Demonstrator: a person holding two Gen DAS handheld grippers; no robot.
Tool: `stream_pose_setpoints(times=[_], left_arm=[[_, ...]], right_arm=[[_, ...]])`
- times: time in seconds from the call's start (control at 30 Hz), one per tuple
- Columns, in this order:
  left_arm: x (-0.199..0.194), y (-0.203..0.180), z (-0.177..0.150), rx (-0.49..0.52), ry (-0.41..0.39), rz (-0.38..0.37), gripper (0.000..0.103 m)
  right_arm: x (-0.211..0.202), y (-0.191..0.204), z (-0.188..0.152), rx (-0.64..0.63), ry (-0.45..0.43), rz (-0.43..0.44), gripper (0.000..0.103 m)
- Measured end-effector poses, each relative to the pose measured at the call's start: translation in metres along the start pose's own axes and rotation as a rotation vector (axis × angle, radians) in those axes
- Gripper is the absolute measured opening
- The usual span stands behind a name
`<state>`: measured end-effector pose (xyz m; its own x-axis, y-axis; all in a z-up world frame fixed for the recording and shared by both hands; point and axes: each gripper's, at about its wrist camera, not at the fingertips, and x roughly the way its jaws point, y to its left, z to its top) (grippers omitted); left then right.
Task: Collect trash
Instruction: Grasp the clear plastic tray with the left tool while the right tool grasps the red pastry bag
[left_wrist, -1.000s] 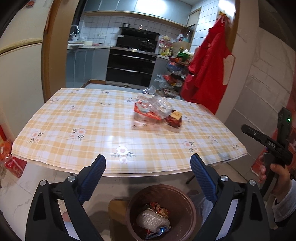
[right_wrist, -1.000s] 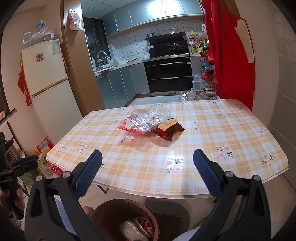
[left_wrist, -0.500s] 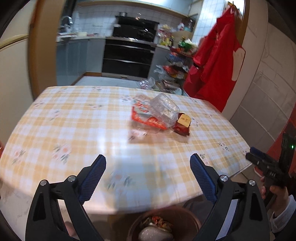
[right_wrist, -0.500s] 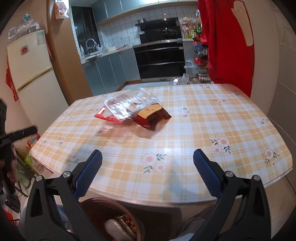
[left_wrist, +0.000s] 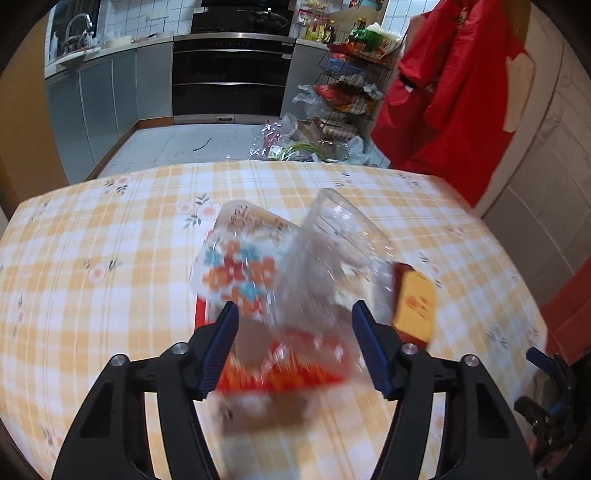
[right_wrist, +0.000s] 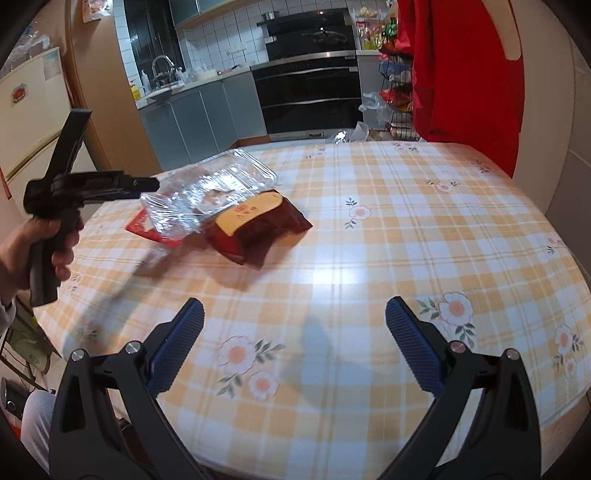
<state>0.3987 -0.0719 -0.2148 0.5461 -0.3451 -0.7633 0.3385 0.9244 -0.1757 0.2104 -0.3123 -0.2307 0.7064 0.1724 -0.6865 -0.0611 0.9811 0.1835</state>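
A checked tablecloth table (right_wrist: 406, 240) fronts grey cabinets (left_wrist: 107, 96), black oven (left_wrist: 229, 77), white-tiled wall (right_wrist: 221, 40).

Motion-blurred clear plastic tray (left_wrist: 332, 254) and red wrapper (left_wrist: 273, 369) between the left gripper's (left_wrist: 291, 343) fingers, contact unclear, print on the yellow-labelled packet (left_wrist: 413, 306) beside the right finger unreadable, right gripper (left_wrist: 550, 398) cropped at the frame edge.

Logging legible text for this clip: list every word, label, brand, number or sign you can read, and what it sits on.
Nothing reads clearly.
Dark red snack packet: red emblem and characters on its tan label, too small to read.
Clear plastic tray: brownish print, blurred.
Red wrapper under the tray: print unreadable.
Fridge: red sticker, too small to read.
Yellow bottle by the sink: label illegible.
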Motion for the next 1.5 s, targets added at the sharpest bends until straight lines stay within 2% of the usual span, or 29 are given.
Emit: stream_pose_setpoints(times=[0.2, 0.27, 0.3, 0.43, 0.6, 0.73, 0.93, 1.07, 1.13, 1.2, 1.23, 1.3, 1.4, 1.5], left_arm=[[0.029, 0.004, 0.003, -0.002, 0.060, 0.024, 0.051], [0.029, 0.005, 0.000, 0.007, 0.053, 0.033, 0.037], [0.029, 0.006, 0.000, 0.008, 0.051, 0.031, 0.024], [0.004, 0.007, -0.004, 0.000, -0.039, 0.032, 0.017], [-0.038, -0.001, -0.007, 0.029, -0.141, 0.032, 0.016], [-0.074, -0.001, -0.010, 0.031, -0.216, 0.037, 0.015], [-0.132, 0.010, -0.023, -0.019, -0.345, 0.086, 0.015], [-0.154, 0.023, -0.036, -0.066, -0.388, 0.118, 0.015], [-0.157, 0.027, -0.042, -0.081, -0.382, 0.117, 0.015], [-0.160, 0.030, -0.051, -0.089, -0.372, 0.118, 0.015], [-0.162, 0.033, -0.055, -0.093, -0.369, 0.118, 0.015], [-0.167, 0.041, -0.069, -0.121, -0.368, 0.113, 0.015], [-0.174, 0.050, -0.083, -0.158, -0.359, 0.113, 0.015], [-0.183, 0.059, -0.100, -0.188, -0.351, 0.129, 0.015]], right_arm=[[0.032, -0.004, 0.014, 0.011, 0.024, 0.035, 0.097], [0.043, -0.001, 0.022, 0.011, 0.026, 0.050, 0.097], [0.047, 0.001, 0.026, 0.012, 0.024, 0.056, 0.097], [0.068, 0.014, 0.045, 0.000, -0.006, 0.094, 0.097], [0.102, 0.027, 0.063, 0.056, 0.003, 0.138, 0.097], [0.129, 0.033, 0.072, 0.123, 0.021, 0.104, 0.097], [0.158, 0.031, 0.075, 0.214, 0.055, -0.002, 0.097], [0.170, 0.026, 0.074, 0.292, 0.092, 0.020, 0.097], [0.173, 0.026, 0.072, 0.324, 0.112, 0.059, 0.089], [0.174, 0.028, 0.072, 0.340, 0.130, 0.125, 0.063], [0.172, 0.031, 0.071, 0.330, 0.142, 0.134, 0.060], [0.164, 0.037, 0.070, 0.295, 0.138, 0.133, 0.044], [0.149, 0.040, 0.068, 0.288, 0.121, 0.149, 0.038], [0.132, 0.039, 0.065, 0.289, 0.096, 0.151, 0.037]])
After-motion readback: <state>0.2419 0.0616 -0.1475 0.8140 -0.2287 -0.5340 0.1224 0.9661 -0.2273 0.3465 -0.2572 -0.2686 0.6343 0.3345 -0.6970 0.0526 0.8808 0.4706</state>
